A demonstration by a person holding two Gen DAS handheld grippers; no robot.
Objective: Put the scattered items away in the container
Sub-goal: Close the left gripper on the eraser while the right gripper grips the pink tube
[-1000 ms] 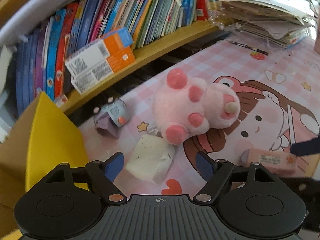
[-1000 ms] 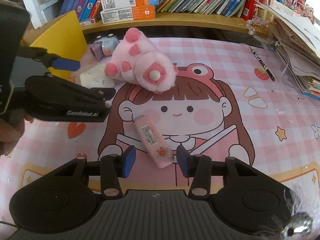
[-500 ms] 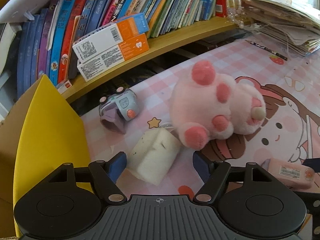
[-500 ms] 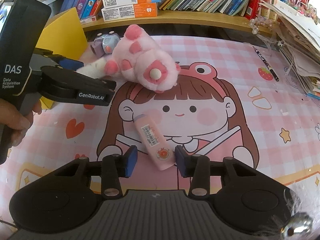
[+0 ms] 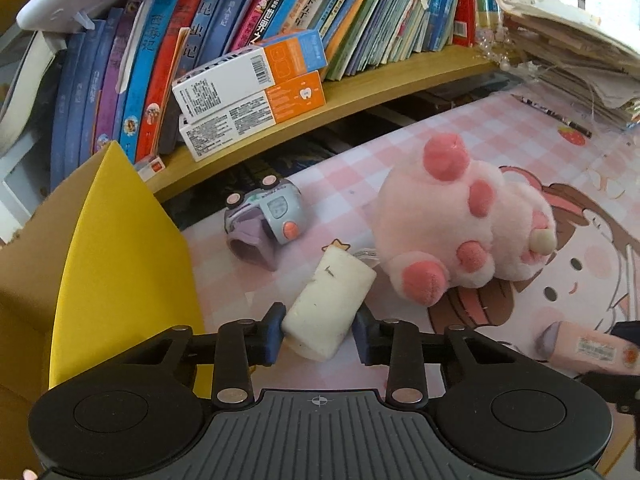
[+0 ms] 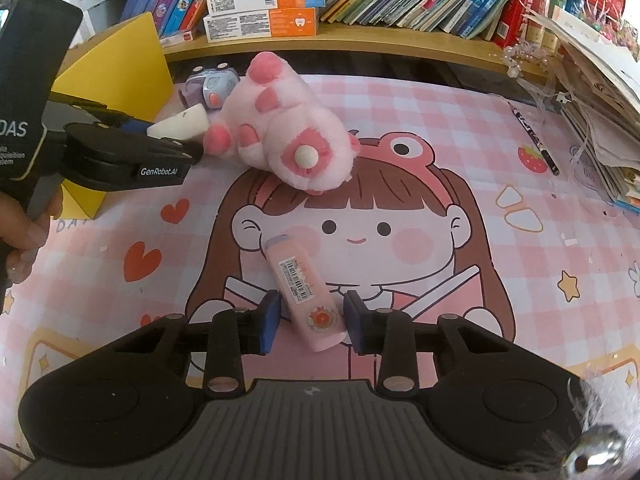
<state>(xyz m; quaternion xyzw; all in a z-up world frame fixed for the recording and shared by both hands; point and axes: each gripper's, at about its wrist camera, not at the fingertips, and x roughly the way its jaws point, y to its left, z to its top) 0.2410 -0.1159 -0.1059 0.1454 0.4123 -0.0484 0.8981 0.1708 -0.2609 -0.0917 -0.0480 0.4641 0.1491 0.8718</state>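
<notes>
The white sponge block (image 5: 330, 304), speckled and scuffed, lies on the desk (image 6: 460, 128) beside the yellow container (image 5: 120, 264); the left hand-held gripper (image 5: 318, 334), jaws just closed, pinches its near end. The right hand-held gripper (image 6: 308, 322), jaws closing, straddles the pink tube (image 6: 304, 292); pad contact cannot be confirmed. The container's interior is cut off. A pink plush toy (image 5: 460, 232) lies close by on the pink checked cartoon mat (image 6: 420, 112), a bookshelf (image 5: 360, 88) behind.

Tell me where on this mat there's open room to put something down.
Free: the mat between the pink tube and paper stack. Crowded: the corner where yellow box, toy watch, white block and plush paw bunch together.
</notes>
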